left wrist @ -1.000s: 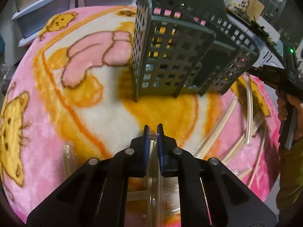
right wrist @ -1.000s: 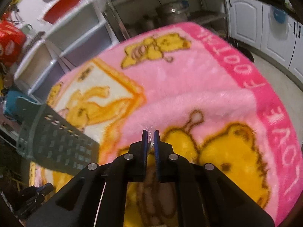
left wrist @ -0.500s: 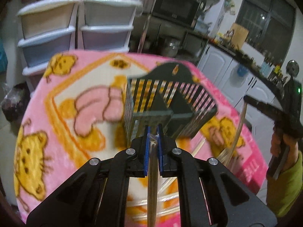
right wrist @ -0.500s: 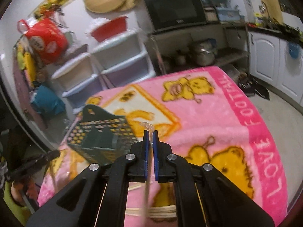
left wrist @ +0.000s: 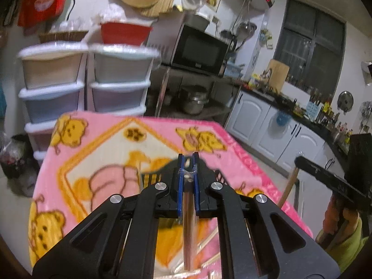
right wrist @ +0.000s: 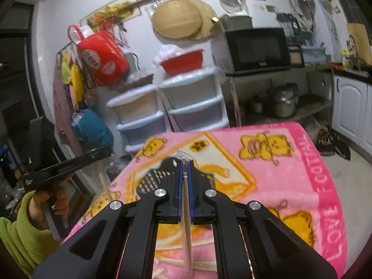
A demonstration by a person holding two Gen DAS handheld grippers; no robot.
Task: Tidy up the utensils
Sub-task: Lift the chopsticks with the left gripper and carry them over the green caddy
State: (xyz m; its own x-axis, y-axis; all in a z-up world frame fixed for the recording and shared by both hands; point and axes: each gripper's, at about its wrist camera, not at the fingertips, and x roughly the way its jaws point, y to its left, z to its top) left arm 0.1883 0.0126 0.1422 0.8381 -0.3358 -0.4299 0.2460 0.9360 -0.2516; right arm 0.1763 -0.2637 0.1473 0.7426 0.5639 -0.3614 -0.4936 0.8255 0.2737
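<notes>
My left gripper (left wrist: 188,160) is shut on a pair of wooden chopsticks in a clear sleeve (left wrist: 189,230), which hangs down between the fingers above the pink blanket (left wrist: 97,148). The dark green slotted utensil basket (left wrist: 150,177) stands just behind the fingertips, mostly hidden. My right gripper (right wrist: 185,165) is shut on another clear-sleeved chopstick pair (right wrist: 187,234), with the basket (right wrist: 151,182) below and left of its tips. Each gripper shows in the other's view, the right gripper body (left wrist: 325,179) with its chopsticks dangling and the left gripper body (right wrist: 67,162) held by a hand (right wrist: 53,202).
More loose chopsticks (right wrist: 202,265) lie on the blanket near the front. White plastic drawer units (left wrist: 88,86) and a microwave (left wrist: 200,51) stand behind the table. White cabinets (left wrist: 262,125) run along the right. The blanket's edge (right wrist: 325,186) drops off at the right.
Both grippers have risen off the blanket with their chopsticks and tilted up towards level. The basket has gone from large and ahead to small and low behind the fingertips.
</notes>
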